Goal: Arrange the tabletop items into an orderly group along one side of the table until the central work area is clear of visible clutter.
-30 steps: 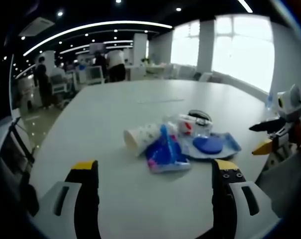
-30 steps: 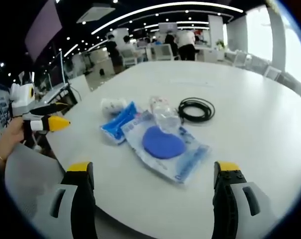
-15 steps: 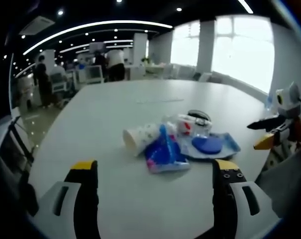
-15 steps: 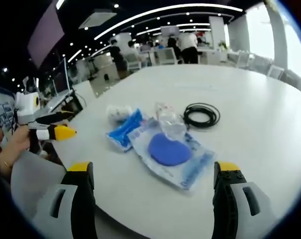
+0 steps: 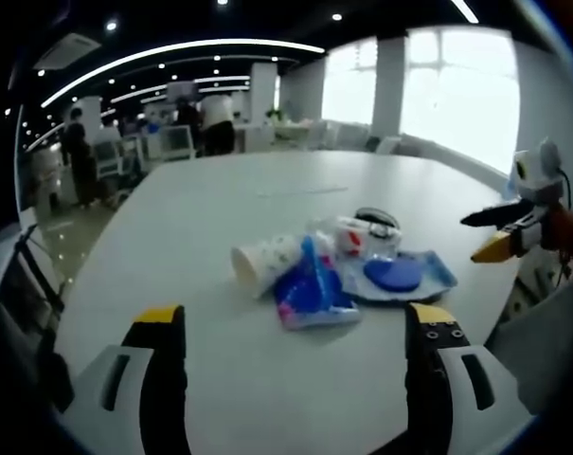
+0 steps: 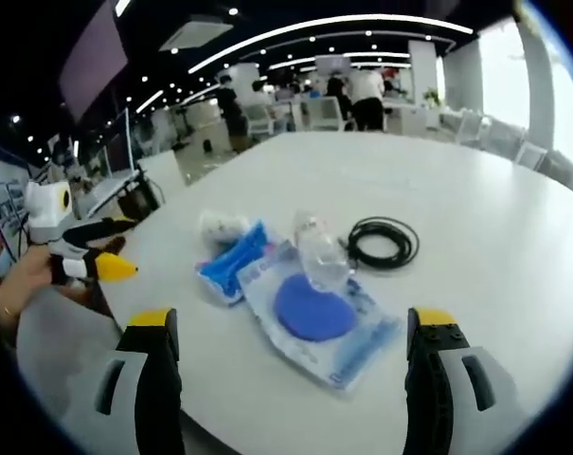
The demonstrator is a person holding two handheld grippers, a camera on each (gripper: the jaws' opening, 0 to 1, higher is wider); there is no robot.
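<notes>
Blue packets (image 6: 314,318) clustered, label print unreadable

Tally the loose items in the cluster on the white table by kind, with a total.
Paper cup, lying on its side: 1
Clear plastic bottle, lying down: 1
Coiled black cable: 1
Plastic packets: 2, a small blue one and a clear one holding a blue disc
Total: 5
</notes>
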